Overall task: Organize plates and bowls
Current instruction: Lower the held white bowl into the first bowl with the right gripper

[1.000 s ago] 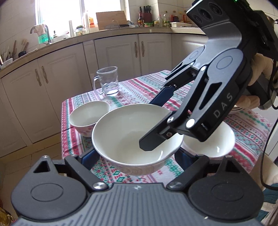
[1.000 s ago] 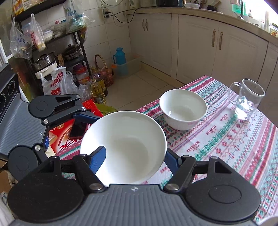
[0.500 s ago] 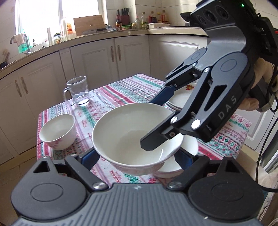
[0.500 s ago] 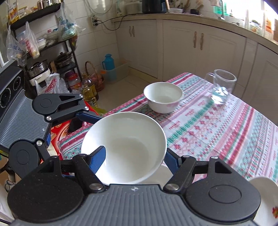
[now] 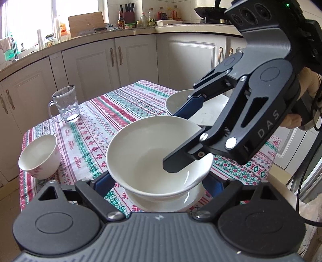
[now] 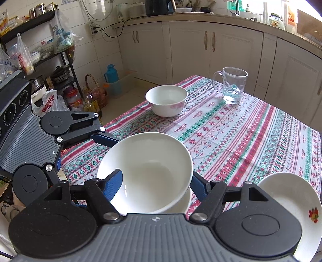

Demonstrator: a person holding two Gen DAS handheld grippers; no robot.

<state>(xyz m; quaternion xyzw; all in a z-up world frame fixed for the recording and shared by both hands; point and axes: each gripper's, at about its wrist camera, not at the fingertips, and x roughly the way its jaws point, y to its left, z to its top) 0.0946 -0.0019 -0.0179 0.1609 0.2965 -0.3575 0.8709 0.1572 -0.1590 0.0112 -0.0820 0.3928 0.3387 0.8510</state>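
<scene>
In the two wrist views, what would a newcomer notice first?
First, the large white bowl at the centre, held over a second bowl near the table edge: the right hand-held gripper and the left hand-held gripper flank it. Behind, on the striped tablecloth, stand a small flowered bowl and a glass mug.

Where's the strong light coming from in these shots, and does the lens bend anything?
Left wrist view: the window at upper left is blown out white, and the counter edge bows from fisheye distortion. Right wrist view: glare sits at upper right by the window; the cabinets curve, and the tablecloth is evenly lit.
</scene>
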